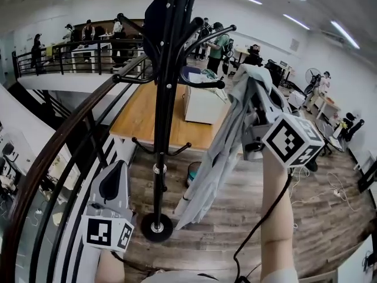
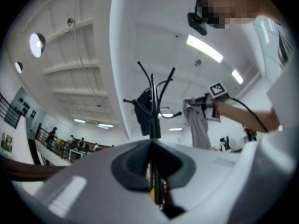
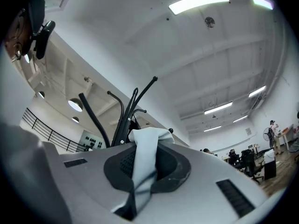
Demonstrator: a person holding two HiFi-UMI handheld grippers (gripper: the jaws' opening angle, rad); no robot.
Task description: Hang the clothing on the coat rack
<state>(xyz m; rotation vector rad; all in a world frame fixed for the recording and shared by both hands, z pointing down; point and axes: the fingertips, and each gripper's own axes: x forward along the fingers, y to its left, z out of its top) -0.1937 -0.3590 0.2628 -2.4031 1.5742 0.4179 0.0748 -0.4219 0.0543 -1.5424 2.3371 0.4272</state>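
In the head view, the right gripper [image 1: 254,99] is raised to the right of the coat rack [image 1: 165,99] and clamps a grey garment [image 1: 215,158] by its top. The cloth hangs down in long folds beside the rack's black pole, apart from it, and its lower edge ends above the wooden floor [image 1: 247,217]. A dark garment [image 1: 155,16] already hangs on an upper hook of the rack. The left gripper [image 1: 116,168] sits low at the left, near a curved railing [image 1: 59,152], and carries nothing.

In the left gripper view, the left gripper [image 2: 152,146] has its jaws together with nothing between them. Beyond them stands the coat rack [image 2: 153,120] with the dark garment [image 2: 142,111] on its left side. To its right the grey garment [image 2: 198,127] hangs from the right gripper [image 2: 202,104], just short of a hook.

In the right gripper view, the right gripper [image 3: 145,146] is closed on the grey garment [image 3: 140,169], a fold of which bunches up above the pads. The coat rack [image 3: 125,122] and its branching hooks rise just behind the jaws, against a white ceiling.
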